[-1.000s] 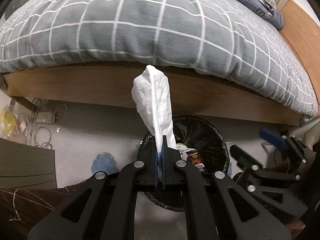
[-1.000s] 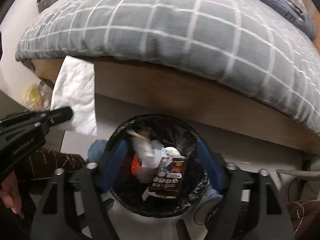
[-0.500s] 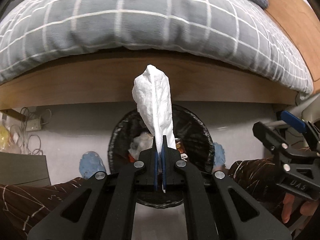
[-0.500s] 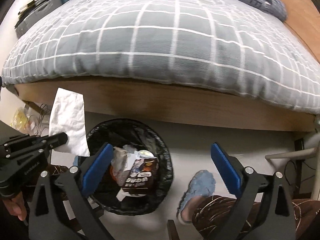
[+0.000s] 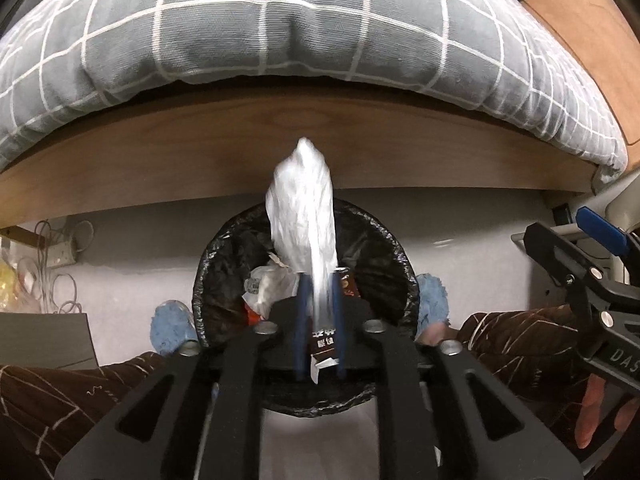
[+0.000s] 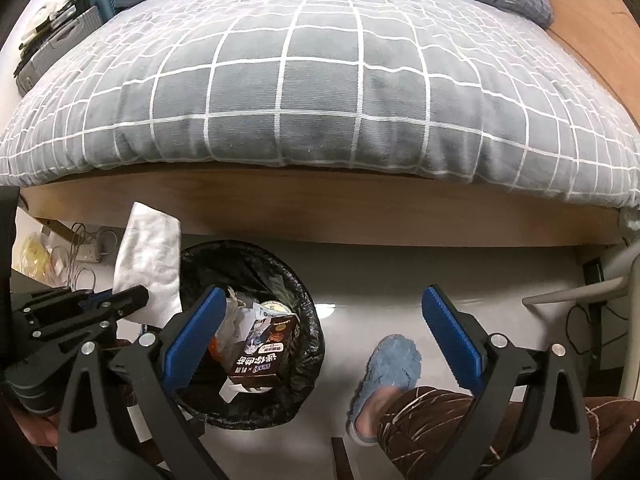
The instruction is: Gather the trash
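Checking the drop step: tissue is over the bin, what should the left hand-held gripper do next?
Probably open wider. The left hand-held gripper has just been opening, yet the white tissue sits between its fingers, blurred, above the black-lined trash bin. More clearance should let it fall in.

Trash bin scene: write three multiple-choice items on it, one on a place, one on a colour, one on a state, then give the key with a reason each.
1. Where does the trash bin stand?
A. On the bed
B. On the floor beside the bed frame
C. On a chair

2. What colour is the liner bag in the bin?
A. Black
B. White
C. Blue

3. How stands the right gripper?
A. Shut on a carton
B. Shut on nothing
C. Open, with nothing between its pads

Key:
1 B, the bin sits on the pale floor in front of the wooden bed frame.
2 A, crinkled black plastic lines its rim.
3 C, its blue pads stand wide apart over bin and floor, while the white tissue is at the left gripper.
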`<action>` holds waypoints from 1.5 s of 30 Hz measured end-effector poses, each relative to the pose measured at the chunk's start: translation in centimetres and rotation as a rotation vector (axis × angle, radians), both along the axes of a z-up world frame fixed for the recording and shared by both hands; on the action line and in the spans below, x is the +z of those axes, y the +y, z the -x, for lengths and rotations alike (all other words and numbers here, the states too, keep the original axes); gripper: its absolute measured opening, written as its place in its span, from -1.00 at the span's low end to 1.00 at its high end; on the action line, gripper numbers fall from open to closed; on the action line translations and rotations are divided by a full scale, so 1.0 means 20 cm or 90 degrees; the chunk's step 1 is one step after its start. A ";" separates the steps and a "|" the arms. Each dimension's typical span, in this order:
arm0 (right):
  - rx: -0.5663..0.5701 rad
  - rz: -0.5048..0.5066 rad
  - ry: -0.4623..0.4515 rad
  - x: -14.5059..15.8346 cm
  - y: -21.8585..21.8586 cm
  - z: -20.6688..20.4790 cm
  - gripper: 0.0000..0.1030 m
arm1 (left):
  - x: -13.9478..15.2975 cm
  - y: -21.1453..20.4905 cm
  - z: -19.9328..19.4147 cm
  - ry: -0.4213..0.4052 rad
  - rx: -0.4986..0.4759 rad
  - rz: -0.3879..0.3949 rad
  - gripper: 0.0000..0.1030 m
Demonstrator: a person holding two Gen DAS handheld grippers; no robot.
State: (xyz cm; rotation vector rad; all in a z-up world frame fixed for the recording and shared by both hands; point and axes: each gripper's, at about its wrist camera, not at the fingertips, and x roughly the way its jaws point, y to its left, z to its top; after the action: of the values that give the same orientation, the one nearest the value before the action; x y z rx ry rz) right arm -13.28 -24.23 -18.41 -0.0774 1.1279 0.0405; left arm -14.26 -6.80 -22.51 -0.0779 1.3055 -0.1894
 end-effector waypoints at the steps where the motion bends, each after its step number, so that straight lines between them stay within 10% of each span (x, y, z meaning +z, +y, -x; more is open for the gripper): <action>1: 0.002 0.001 -0.001 0.00 0.00 0.00 0.83 | 0.00 0.02 0.00 -0.002 0.005 0.000 -0.43; 9: 0.006 0.000 -0.012 0.02 0.02 -0.01 0.83 | 0.08 0.08 -0.01 -0.032 0.033 -0.004 0.33; 17: 0.014 -0.008 -0.101 0.32 0.07 0.01 0.83 | 0.48 0.18 0.04 -0.168 0.072 -0.012 0.89; 30: -0.008 -0.031 -0.226 0.88 0.10 0.30 0.85 | 1.07 0.15 0.29 -0.295 0.056 -0.034 0.89; 45: -0.032 -0.033 -0.254 1.01 0.06 0.58 0.85 | 1.20 0.21 0.57 -0.314 0.052 -0.028 0.89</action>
State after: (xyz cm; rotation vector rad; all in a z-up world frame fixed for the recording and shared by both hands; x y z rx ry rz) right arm -24.97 -22.96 1.79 -0.0095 0.7291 0.0084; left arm -25.75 -2.54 1.47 -0.0424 0.8124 -0.1012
